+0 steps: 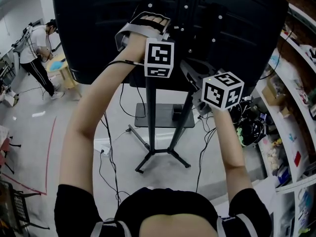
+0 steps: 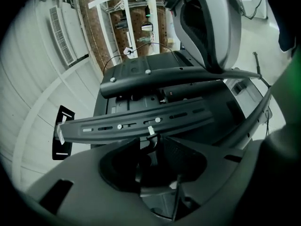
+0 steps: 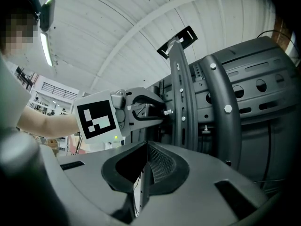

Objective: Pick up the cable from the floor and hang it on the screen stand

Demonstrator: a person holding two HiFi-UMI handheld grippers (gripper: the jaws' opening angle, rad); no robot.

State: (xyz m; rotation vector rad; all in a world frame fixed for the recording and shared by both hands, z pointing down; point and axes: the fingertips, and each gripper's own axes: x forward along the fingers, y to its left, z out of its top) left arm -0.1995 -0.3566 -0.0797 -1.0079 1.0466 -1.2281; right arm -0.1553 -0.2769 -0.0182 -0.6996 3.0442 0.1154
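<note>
Up at the screen stand (image 1: 153, 112), left claw (image 2: 151, 149) has its jaws parted, cable (image 2: 152, 139) apparently loose between them by the bracket (image 2: 141, 124); right claw (image 3: 141, 166) closed, seemingly empty; risk: cable slips off if snagged on withdrawal.

I held both arms up against the dark back of the screen (image 1: 98, 23). My left gripper (image 1: 159, 58), its marker cube showing, sat by the top of the stand (image 1: 151, 117); my right gripper (image 1: 222, 90) was lower and to its right. The stand's legs spread on the floor (image 1: 69, 107), where thin cables (image 1: 111, 157) trailed. A person (image 1: 39, 53) stood far left, with shelves (image 1: 291, 107) on the right.
</note>
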